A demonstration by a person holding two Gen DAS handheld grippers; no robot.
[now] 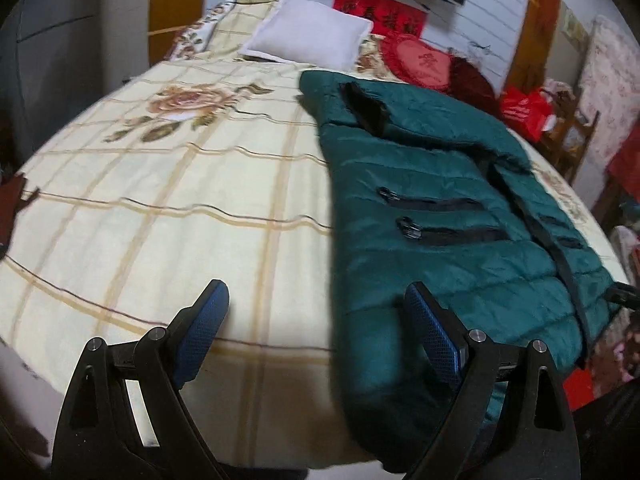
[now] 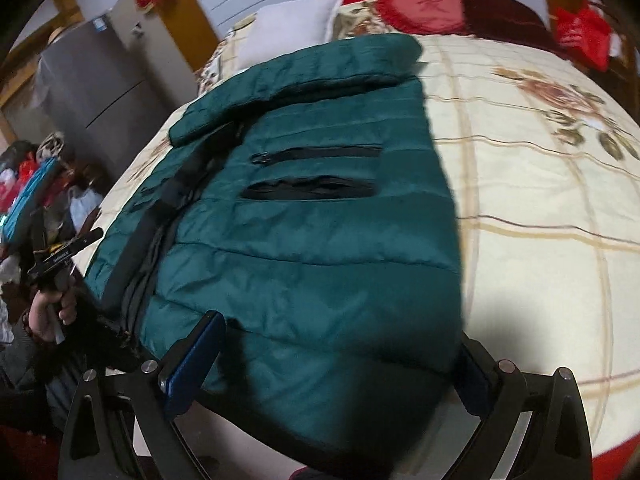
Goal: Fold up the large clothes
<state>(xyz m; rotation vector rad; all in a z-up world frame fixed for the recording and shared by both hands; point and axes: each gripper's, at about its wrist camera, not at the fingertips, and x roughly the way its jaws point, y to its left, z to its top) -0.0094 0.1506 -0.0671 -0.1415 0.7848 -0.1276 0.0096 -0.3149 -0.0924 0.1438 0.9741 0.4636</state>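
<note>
Teal quilted puffer jacket (image 1: 440,208) with black zip pockets, laid flat on cream floral checked bedspread (image 1: 168,208), at 3 o'clock of left tool (image 1: 316,304), wide open, empty; right tool (image 2: 340,340) likewise spread over jacket hem, gripping nothing.

A red banner (image 1: 380,14) on the wall at twelve o'clock carries dark characters, too blurred to read. The red heart cushion (image 1: 424,62) bears one unreadable character.
</note>
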